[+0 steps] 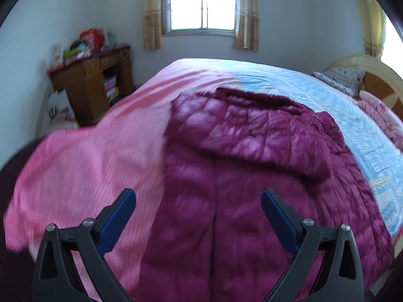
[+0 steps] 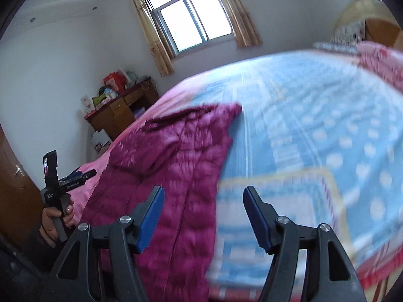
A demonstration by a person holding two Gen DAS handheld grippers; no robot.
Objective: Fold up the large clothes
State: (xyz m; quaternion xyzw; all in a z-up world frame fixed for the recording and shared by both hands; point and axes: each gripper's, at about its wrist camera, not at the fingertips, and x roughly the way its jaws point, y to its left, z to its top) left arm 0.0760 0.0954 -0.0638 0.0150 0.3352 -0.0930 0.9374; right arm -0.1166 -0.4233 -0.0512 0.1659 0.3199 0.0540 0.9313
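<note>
the shiny quilted maroon down coat [image 1: 252, 166] lies spread on the bed, over its pink sheet [image 1: 83, 166] and blue patterned cover [image 2: 314, 130]. left gripper [image 1: 199, 201] hangs above it, fingers wide apart and empty; right gripper [image 2: 204, 201] has its fingers apart too, gripping nothing. this looks like a pause between folds. next, each should come down on a coat edge and pinch it.

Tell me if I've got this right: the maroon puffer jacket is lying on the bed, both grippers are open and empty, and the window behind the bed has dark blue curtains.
Nearly. The curtains at the window are beige or tan, not dark blue; the left wrist view shows this best. The rest holds: the maroon puffer jacket lies on the bed, and the left gripper and right gripper are open and empty.
</note>
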